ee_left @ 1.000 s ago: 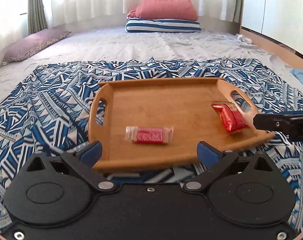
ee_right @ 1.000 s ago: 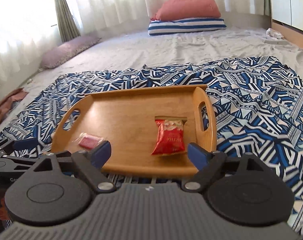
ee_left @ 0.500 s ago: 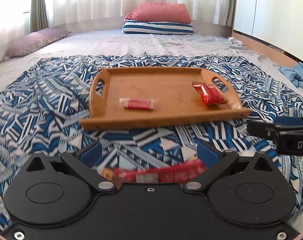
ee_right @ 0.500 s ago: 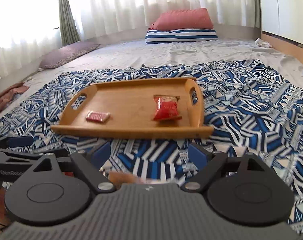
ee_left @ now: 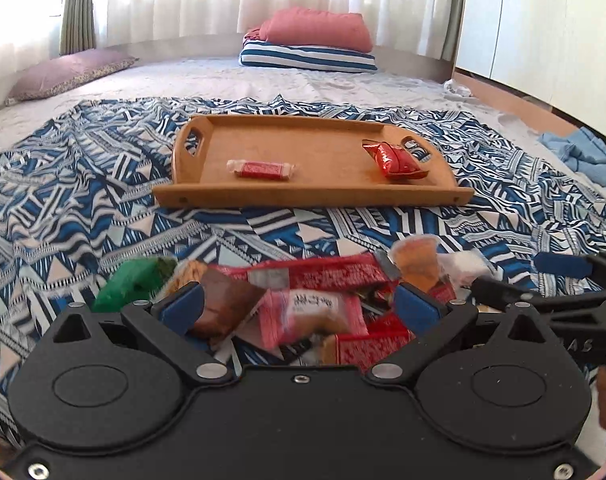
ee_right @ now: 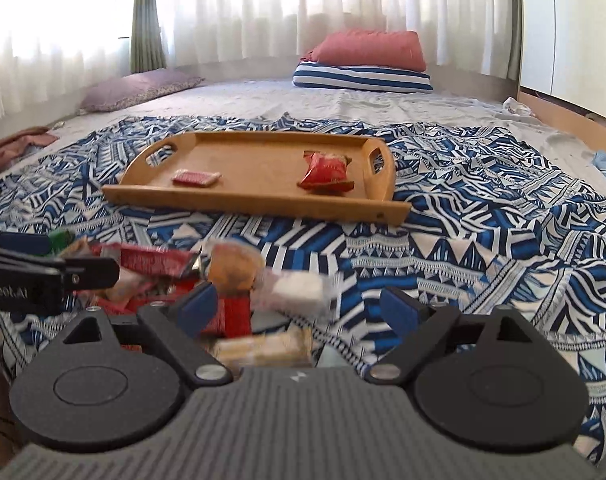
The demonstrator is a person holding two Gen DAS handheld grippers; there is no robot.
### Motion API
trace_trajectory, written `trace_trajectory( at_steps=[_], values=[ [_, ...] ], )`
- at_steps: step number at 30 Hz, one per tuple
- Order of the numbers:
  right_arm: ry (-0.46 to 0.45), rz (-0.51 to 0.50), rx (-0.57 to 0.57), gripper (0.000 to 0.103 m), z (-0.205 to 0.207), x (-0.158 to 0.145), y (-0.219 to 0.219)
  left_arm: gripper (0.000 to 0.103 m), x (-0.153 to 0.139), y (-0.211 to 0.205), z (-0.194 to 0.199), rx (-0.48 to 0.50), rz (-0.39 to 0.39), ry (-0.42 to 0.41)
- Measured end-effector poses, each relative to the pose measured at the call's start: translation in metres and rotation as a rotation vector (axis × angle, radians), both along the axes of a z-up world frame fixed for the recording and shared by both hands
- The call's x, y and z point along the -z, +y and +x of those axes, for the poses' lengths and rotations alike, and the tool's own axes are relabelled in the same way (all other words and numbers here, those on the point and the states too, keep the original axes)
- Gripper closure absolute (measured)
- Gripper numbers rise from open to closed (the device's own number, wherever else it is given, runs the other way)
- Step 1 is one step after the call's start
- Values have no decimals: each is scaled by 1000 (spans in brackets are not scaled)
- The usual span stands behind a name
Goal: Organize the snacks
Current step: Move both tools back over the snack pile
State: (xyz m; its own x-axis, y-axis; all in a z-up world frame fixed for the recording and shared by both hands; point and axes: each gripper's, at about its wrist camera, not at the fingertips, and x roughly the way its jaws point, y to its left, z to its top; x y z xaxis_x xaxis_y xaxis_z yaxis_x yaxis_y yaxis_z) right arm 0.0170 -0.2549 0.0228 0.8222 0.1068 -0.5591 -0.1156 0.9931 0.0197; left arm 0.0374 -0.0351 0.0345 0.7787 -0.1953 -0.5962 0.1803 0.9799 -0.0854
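Nearest to us, the left gripper point(ee_left: 299, 306) with its blue pads point(ee_left: 182, 307) stands spread wide over a blurred heap of small wrapped snacks point(ee_left: 303, 304) at the bottom centre of its view; we cannot tell whether the pads touch any wrapper, and nothing looks clamped. Much of the heap is hidden behind the black gripper body, and the print on the wrappers is too smeared to read. We make out a green packet point(ee_left: 133, 280) at the heap's left edge, a long red bar wrapper point(ee_left: 323, 274) across its top and a pink-and-white packet point(ee_left: 311, 314) in the middle.

In its own view the right gripper point(ee_right: 299, 308) also gapes, its jaws having just been widening, with a pale wafer-like packet point(ee_right: 263, 346) lying low between them, not gripped.

Farther up, in mid-frame, a wooden tray with cut-out handles point(ee_right: 271, 200) sits on a blue-and-white patterned cloth point(ee_right: 483, 240), well apart from the heap. On it lie a small flat red packet point(ee_right: 196, 178) towards the left and a crumpled red bag point(ee_right: 325, 172) near the right handle.

Beyond, at the top centre, a pink cushion point(ee_right: 371, 50) rests on a blue-striped pillow point(ee_right: 361, 79), with a mauve pillow point(ee_right: 139, 88) at the left.
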Motion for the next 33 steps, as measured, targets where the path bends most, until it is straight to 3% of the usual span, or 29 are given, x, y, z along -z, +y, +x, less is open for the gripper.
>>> trace_trajectory(
  at_steps=[5,19,27,33],
  values=[
    [-5,-14,-16,6,-9,8,3,2,10,4,-9,-13,-49,20],
    [4,-62,-35,6,-16,23,7,2,26,-20,-27,44,48,10],
    [-6,-75,-25,6,-20,25,0,3,29,-26,-25,64,30,35],
    [-15,-96,-14,6,-21,24,-5,11,30,-31,-23,66,22,55]
  ],
)
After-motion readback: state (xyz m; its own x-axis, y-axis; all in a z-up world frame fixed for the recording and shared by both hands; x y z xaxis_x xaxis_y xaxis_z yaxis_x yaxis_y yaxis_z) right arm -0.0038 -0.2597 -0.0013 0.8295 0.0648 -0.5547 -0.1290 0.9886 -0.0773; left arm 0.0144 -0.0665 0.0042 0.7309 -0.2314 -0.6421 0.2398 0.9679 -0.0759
